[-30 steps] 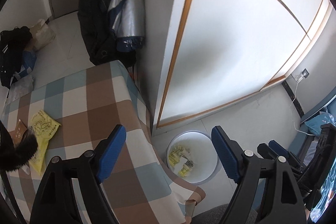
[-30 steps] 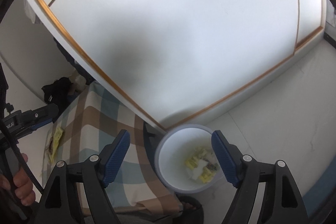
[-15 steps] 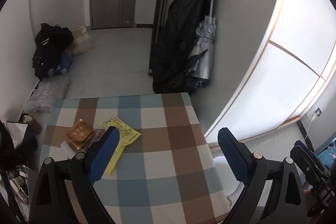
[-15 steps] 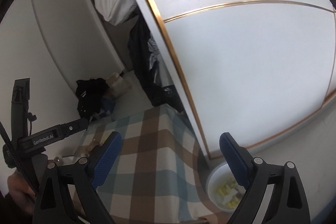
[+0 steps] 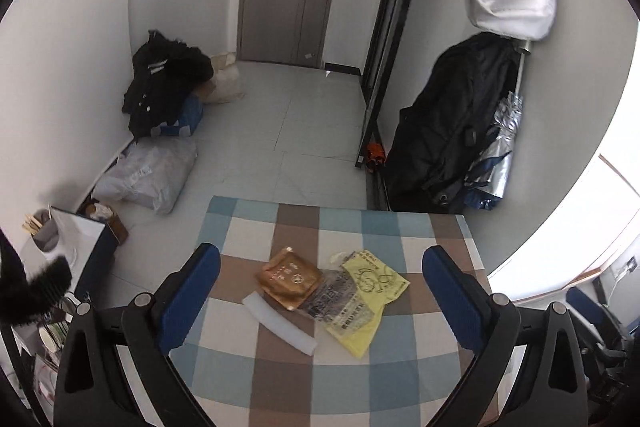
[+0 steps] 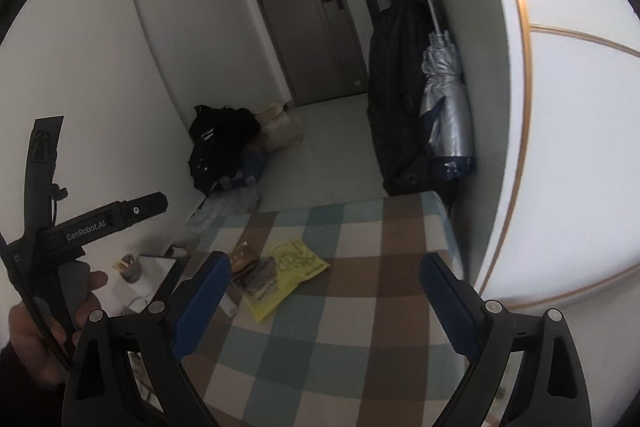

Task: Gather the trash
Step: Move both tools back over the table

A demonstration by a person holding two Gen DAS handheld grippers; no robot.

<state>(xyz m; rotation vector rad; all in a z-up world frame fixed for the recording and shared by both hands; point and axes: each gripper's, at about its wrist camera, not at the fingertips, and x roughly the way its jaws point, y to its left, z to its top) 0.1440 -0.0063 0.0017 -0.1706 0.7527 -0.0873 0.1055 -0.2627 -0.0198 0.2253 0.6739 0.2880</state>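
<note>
Tabletop: I see the checked tabletop filling the 6 o'clock half of my left wrist view, and in my right wrist view it runs from centre toward 5 o'clock.
Left tongs: my left tongs hang spread wide above the litter, gripping nothing.
Right tongs: my right tongs also stand wide apart and empty, over bare cloth.
Yellow wrapper: the yellow wrapper lies flat just right of centre; at 9 o'clock of the right tongs.
Clear wrapper: the clear wrapper overlaps the yellow one.
Brown packet: the brown packet touches it at its 9 o'clock.
White strip: the white strip lies at the packet's 6 o'clock.
</note>
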